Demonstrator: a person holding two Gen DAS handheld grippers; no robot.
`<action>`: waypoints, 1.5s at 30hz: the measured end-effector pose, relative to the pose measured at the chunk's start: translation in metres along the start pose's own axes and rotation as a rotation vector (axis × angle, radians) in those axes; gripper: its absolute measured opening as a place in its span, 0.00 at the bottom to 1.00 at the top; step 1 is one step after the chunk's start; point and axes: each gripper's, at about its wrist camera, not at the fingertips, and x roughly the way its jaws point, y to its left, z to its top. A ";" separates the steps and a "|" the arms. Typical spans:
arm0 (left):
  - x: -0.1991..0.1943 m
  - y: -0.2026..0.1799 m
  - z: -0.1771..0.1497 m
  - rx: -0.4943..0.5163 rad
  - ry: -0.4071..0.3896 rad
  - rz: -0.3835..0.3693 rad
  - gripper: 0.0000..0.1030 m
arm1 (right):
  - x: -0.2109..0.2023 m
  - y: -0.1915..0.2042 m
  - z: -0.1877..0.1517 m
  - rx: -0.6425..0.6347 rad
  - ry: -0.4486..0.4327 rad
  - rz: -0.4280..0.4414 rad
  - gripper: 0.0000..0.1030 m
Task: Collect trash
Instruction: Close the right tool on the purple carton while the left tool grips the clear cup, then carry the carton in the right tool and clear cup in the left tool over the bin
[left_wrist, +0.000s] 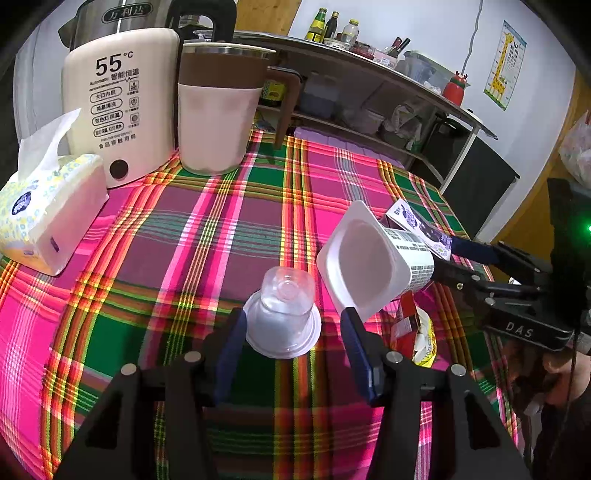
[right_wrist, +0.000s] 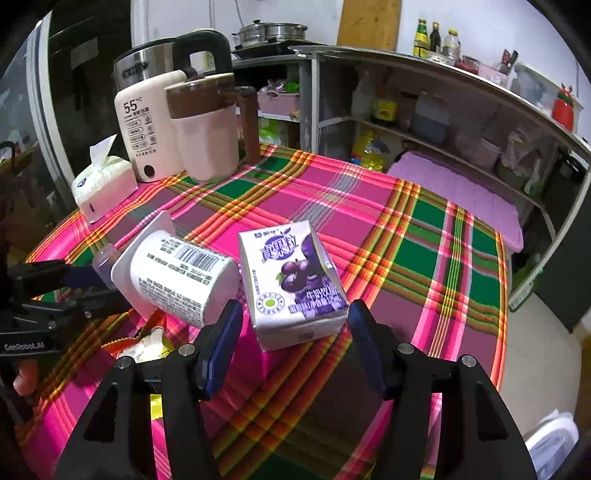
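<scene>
Plaid tablecloth, clear ribbed cup

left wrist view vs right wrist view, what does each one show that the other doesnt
Only the left wrist view shows the yogurt cup's open mouth, the giraffe chart on the wall, and the clear plastic cup whole, upside down between the open left gripper.

Only the right wrist view shows the purple milk carton's front, lying between the open right gripper, and the steel pots at the back.

Both share the plaid tablecloth, tissue pack, kettle, pink jug and snack wrapper.
</scene>
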 end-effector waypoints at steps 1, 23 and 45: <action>0.000 0.000 0.000 0.000 0.000 -0.001 0.53 | -0.001 0.000 0.001 -0.003 -0.008 0.010 0.59; -0.008 -0.002 0.000 -0.014 -0.033 -0.020 0.30 | -0.021 0.003 -0.002 0.099 0.002 0.055 0.54; -0.083 -0.028 -0.039 0.010 -0.109 -0.020 0.30 | -0.121 0.015 -0.065 0.209 -0.093 0.028 0.54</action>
